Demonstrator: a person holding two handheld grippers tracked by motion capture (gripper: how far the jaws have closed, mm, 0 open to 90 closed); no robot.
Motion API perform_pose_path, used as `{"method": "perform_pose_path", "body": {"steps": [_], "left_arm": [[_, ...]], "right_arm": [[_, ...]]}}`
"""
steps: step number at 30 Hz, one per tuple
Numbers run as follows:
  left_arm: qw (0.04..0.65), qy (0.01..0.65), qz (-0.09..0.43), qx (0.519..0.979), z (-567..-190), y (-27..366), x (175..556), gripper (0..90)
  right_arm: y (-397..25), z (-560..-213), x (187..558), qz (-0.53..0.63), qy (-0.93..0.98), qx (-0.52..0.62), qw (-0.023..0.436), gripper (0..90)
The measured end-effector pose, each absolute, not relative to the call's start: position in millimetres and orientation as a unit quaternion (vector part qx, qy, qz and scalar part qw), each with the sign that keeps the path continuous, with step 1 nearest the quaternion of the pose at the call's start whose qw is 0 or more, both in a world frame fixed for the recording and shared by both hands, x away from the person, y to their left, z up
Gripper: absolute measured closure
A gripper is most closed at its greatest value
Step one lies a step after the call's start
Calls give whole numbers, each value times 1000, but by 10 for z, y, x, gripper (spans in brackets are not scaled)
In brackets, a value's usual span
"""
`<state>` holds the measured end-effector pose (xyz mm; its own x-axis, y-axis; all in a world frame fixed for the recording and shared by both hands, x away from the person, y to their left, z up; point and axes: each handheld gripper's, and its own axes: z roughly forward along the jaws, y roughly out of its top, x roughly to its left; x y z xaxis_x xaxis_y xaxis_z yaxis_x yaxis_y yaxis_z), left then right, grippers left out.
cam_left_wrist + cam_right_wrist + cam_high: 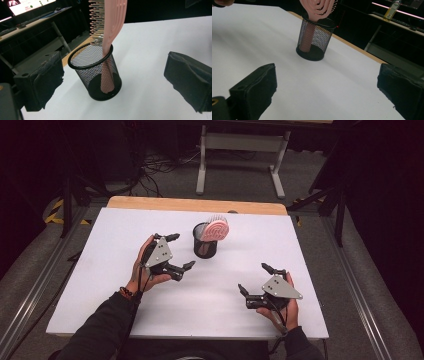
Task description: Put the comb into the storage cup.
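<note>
From the high view I record a white bench (100, 285) with a black mesh cup (205, 245) standing upright near its middle, toward the far edge. A pink hairbrush (217, 228) sits in the cup handle down, its round head above the rim and leaning toward my right. My left tool (176, 251) rests just left of the cup, jaws spread and holding nothing; my right tool (253, 278) lies well apart from the cup, nearer the front right of the bench, jaws likewise spread and empty. In the left gripper view the cup (96, 72) stands between the two open jaws but farther off, touching neither. The hairbrush (111, 32) shows edge-on here: a thin pink body with rows of pale bristles pointing left, the handle visible through the mesh down to the cup floor, resting against the rim. In the right gripper view the cup (315, 40) stands beyond the spread jaws, and the hairbrush (318, 8) head shows concentric curved slots cut through the pink plastic.
</note>
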<state>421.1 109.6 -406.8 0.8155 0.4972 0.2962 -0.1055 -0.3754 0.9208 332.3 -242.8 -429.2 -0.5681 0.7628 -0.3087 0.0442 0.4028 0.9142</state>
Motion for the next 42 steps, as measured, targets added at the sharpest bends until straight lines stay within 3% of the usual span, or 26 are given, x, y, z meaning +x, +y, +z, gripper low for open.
{"method": "perform_pose_path", "body": {"steps": [42], "left_arm": [[528,94,285,795,-4078,1379,3876,44]], "right_arm": [[-2394,-4270,3284,477,742,264,390,45]]}}
